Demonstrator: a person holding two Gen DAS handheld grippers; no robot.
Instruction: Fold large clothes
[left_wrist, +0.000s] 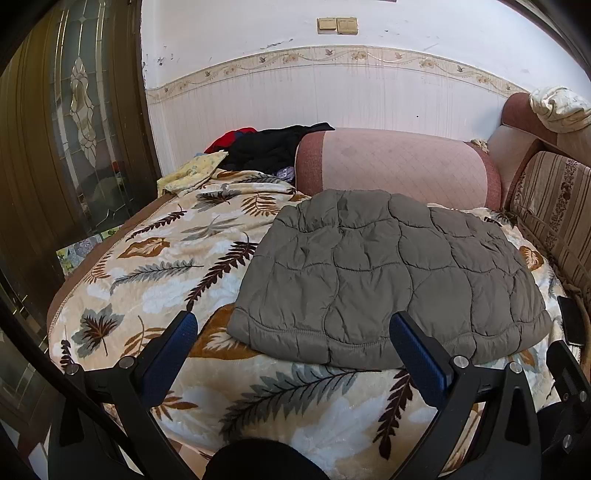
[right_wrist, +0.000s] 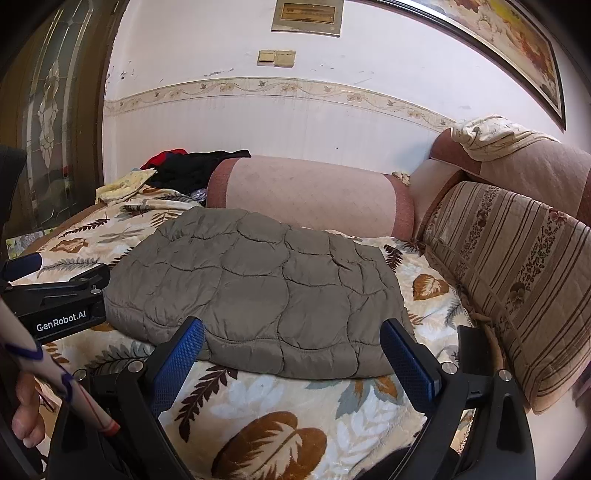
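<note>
Both tongs, left tongs (left_wrist: 291, 343) and right tongs (right_wrist: 291, 349), are gaping wide, holding nothing. Centre frame, a grey quilted jacket (left_wrist: 388, 273) is lying folded on the leaf-print blanket (left_wrist: 155, 258).

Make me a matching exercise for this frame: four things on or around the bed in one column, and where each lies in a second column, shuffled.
Things:
1. grey quilted jacket
2. black garment
3. pink bolster
4. white cloth

Places:
A. heaped at the far left of the bed, by the wall
B. draped on top of the sofa back at the right
C. spread flat on the leaf-print blanket, in front of both open grippers
D. lying along the wall behind the jacket

Pairs: 1-C, 2-A, 3-D, 4-B
</note>
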